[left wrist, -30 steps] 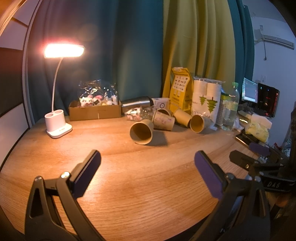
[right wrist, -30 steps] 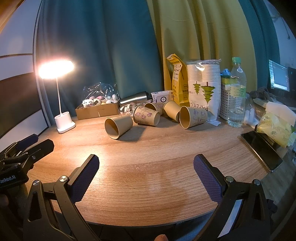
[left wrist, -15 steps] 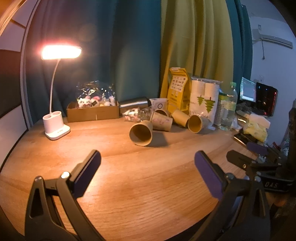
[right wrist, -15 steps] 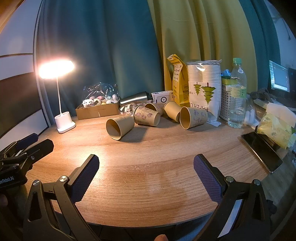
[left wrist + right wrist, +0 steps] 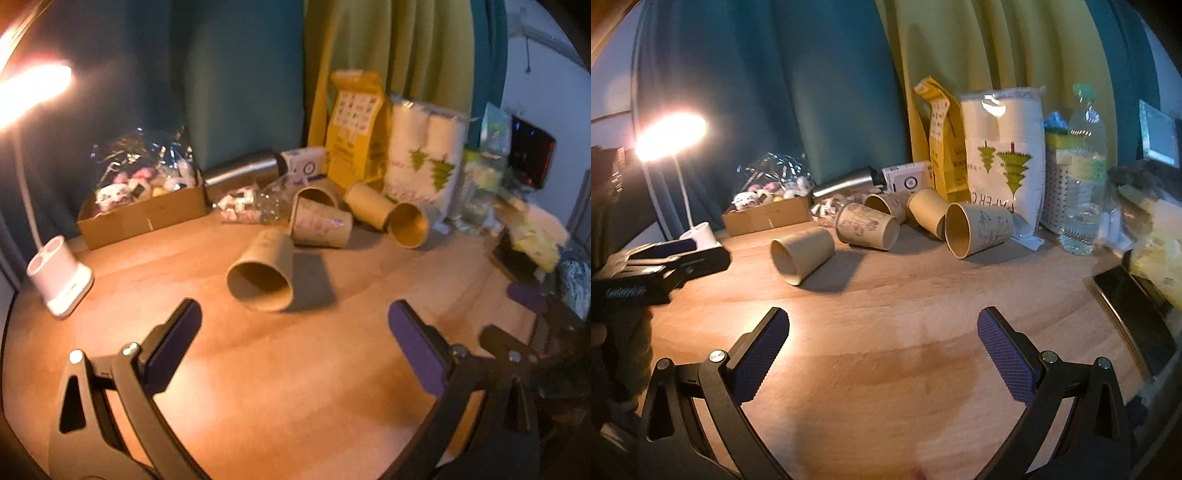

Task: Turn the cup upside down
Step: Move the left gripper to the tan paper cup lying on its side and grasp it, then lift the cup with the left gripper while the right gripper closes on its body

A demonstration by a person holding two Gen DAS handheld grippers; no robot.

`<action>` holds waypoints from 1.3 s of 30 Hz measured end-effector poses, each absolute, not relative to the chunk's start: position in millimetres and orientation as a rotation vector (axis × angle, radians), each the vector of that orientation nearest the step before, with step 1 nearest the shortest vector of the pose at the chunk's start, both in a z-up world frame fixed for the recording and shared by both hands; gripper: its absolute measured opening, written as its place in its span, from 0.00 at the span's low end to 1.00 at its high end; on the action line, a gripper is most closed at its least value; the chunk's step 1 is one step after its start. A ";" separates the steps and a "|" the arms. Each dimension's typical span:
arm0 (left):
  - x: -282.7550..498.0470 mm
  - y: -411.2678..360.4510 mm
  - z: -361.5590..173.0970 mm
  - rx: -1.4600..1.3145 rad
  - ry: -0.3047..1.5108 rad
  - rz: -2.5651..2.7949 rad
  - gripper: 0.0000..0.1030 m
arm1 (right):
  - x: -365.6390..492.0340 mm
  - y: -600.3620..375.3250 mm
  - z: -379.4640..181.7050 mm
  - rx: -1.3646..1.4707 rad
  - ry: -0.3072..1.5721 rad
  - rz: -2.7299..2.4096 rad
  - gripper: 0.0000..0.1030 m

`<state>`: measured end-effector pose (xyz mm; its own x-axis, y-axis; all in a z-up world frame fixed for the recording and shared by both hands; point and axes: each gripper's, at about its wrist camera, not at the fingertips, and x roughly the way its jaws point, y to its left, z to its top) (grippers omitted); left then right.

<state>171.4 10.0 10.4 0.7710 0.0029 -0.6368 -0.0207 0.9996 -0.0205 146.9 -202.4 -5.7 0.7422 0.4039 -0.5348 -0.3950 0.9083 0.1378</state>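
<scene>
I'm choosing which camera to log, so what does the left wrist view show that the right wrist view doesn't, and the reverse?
Only the left wrist view shows the right gripper, at its right edge, and a dark screen.

Only the right wrist view shows the left gripper, at its left edge, the whole water bottle and a phone.

Both show the nearest cup on its side, the lit lamp and the cardboard box.

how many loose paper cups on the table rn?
5, all on their sides: nearest cup alone in front; printed cup; one behind it; one by the yellow bag; rightmost. More may be hidden.
</scene>
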 end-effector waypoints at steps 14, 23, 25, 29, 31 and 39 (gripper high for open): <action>309.1 20.9 -49.8 0.128 0.969 0.074 0.99 | 209.2 -212.0 -19.1 0.066 0.669 0.435 1.00; 315.6 3.8 -71.8 0.207 1.040 0.017 0.70 | 208.3 -215.4 -22.9 0.083 0.659 0.413 1.00; 310.7 3.7 -70.5 0.197 1.031 0.014 0.70 | 205.5 -214.4 -22.1 0.079 0.656 0.414 1.00; 289.4 -0.1 -59.2 0.159 0.996 -0.018 0.68 | 197.2 -212.8 -20.7 0.075 0.647 0.407 1.00; 271.2 -6.7 -48.5 0.146 0.959 -0.044 0.68 | 191.9 -213.3 -19.2 0.078 0.641 0.404 1.00; 173.1 -41.6 -10.1 0.102 0.787 -0.151 0.68 | 155.0 -217.1 0.2 0.102 0.602 0.428 1.00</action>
